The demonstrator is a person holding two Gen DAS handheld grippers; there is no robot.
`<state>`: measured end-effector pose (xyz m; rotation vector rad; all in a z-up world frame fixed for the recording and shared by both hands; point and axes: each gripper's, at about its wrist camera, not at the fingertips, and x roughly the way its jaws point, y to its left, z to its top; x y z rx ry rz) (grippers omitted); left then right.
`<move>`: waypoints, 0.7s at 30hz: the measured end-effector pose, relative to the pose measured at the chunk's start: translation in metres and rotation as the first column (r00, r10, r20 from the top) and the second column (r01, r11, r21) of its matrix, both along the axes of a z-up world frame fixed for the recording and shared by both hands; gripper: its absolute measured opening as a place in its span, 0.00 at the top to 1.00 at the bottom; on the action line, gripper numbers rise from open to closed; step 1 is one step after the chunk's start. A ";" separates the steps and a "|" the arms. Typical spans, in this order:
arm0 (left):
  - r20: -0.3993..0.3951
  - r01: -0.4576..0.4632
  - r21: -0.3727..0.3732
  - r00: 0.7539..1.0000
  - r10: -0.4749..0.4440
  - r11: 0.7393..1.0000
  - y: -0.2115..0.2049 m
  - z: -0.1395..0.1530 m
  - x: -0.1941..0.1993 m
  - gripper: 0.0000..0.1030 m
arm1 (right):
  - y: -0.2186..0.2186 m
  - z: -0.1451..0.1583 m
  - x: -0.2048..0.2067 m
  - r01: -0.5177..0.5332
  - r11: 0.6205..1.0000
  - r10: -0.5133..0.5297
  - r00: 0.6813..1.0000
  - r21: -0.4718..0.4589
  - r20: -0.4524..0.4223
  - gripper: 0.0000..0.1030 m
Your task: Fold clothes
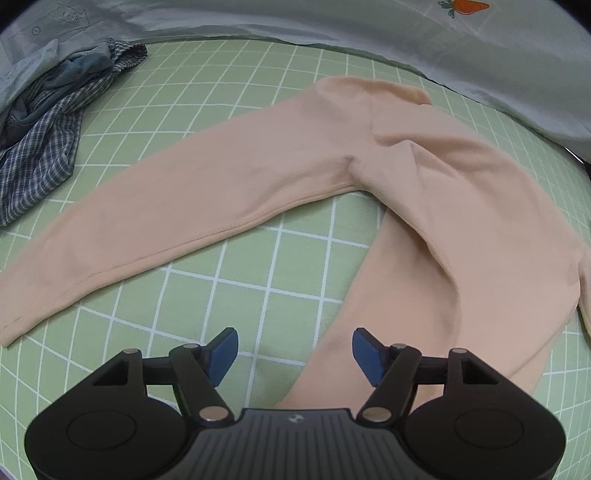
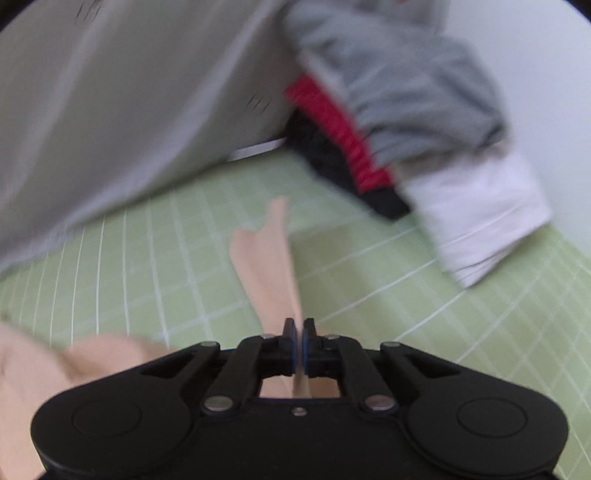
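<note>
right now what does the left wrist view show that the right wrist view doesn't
Only the left wrist view: the left gripper open over the sheet, a plaid shirt and a carrot print.
Only the right wrist view: the right gripper shut on a strip of the peach top, plus a grey, red and white clothes pile.
Both: the peach top on the green checked sheet.

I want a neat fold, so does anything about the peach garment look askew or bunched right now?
Yes. The peach garment lies crooked on the green grid sheet: its two long parts splay apart in a V, with creases bunched where they meet. The right tool is shut on a thin edge of it; the left tool is open, holding nothing.
</note>
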<state>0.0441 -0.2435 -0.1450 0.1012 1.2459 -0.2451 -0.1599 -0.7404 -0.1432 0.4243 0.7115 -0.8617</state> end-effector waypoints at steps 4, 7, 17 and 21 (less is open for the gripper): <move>-0.002 0.005 -0.006 1.000 -0.005 1.000 -0.002 -0.001 0.001 0.33 | -0.012 0.018 -0.057 0.228 0.973 -0.225 0.970 -0.027 0.088 0.94; -0.001 0.013 -0.019 1.000 -0.013 1.000 -0.003 0.000 -0.001 0.33 | -0.021 -0.002 -0.095 0.357 0.933 -0.359 0.933 0.050 0.032 0.76; 0.064 0.008 -0.067 0.998 -0.004 0.998 0.020 0.022 -0.030 0.23 | 0.056 -0.020 -0.107 0.324 0.930 -0.335 0.942 0.173 0.037 0.08; 0.076 -0.015 -0.098 0.997 0.022 0.995 0.046 0.029 -0.046 0.16 | 0.102 -0.022 -0.085 0.117 0.960 -0.147 0.984 0.255 0.103 0.00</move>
